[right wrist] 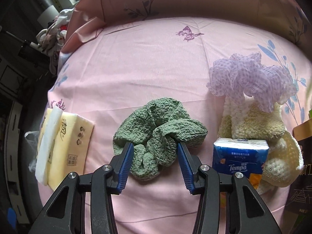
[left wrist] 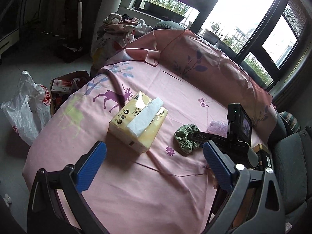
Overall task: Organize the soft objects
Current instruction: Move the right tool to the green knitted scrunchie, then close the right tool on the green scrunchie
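- Right hand-held gripper (right wrist: 155,152) stood half-closed astride the green cloth (right wrist: 159,136), pads not yet pressing
- Cloth lay mid-sheet between tissue pack (right wrist: 64,146) and loofah (right wrist: 251,78)
- Best squeezed centrally, gathering folds
- Left hand-held gripper (left wrist: 154,161) hung released

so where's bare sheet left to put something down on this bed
Free: the wide stretch of pink sheet between the green cloth and the pillow, and the near strip beneath the left gripper. Crowded: right side, where purple pouf, cream plush and blue tissue pack bunch together.
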`<state>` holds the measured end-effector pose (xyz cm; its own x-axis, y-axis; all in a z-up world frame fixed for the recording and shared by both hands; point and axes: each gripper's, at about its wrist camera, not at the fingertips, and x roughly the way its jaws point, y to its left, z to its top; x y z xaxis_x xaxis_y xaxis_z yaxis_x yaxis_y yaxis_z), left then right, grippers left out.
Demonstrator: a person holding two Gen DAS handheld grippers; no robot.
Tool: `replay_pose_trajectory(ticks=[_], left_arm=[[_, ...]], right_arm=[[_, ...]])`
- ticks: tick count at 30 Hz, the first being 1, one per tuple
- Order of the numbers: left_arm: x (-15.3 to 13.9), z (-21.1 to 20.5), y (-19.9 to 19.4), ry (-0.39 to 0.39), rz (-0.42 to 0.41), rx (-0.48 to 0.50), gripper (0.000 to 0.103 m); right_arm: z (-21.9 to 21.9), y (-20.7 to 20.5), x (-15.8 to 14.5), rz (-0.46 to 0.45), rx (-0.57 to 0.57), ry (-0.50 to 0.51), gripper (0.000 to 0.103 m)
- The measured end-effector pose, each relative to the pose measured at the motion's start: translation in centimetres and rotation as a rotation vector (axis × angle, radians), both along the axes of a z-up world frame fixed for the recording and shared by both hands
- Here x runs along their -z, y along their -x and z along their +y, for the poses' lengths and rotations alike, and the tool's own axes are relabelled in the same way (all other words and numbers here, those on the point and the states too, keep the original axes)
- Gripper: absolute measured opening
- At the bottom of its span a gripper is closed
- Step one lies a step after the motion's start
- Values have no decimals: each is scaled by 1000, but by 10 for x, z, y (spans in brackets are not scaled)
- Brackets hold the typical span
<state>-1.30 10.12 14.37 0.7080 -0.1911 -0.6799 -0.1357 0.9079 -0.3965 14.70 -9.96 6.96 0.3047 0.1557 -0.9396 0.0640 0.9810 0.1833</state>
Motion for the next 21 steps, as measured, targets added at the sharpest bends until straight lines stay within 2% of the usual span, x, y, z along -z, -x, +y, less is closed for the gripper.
replay_pose_trajectory(ticks=[4, 5, 6, 7, 10, 15, 18, 21], left_arm=[[-1, -2, 0, -23, -1, 7, 99], [-1, -3, 0, -29, -4, 10, 99], [-2, -4, 0, -35, -5, 11, 99], [-2, -5, 0, -38, -5, 13, 99], [-1, -7, 0, -30, 9, 24, 99], [-1, -13, 0, -35, 20, 46, 99], [-3, -19, 3, -55, 5, 68, 99], [-3, -29, 4, -87, -2, 114, 100]], right_arm=[[2, -4, 15, 2, 7, 44, 29], [2, -3, 15, -13, 4, 55, 24], [3, -1, 14, -24, -4, 72, 15], [2, 1, 12, -31, -9, 82, 12], [-2, 11, -3, -57, -29, 51, 10], [-13, 45, -49, -124, -84, -19, 11], [-24, 77, -77, -156, -131, -70, 11], [-31, 112, -92, -164, -178, -124, 11]])
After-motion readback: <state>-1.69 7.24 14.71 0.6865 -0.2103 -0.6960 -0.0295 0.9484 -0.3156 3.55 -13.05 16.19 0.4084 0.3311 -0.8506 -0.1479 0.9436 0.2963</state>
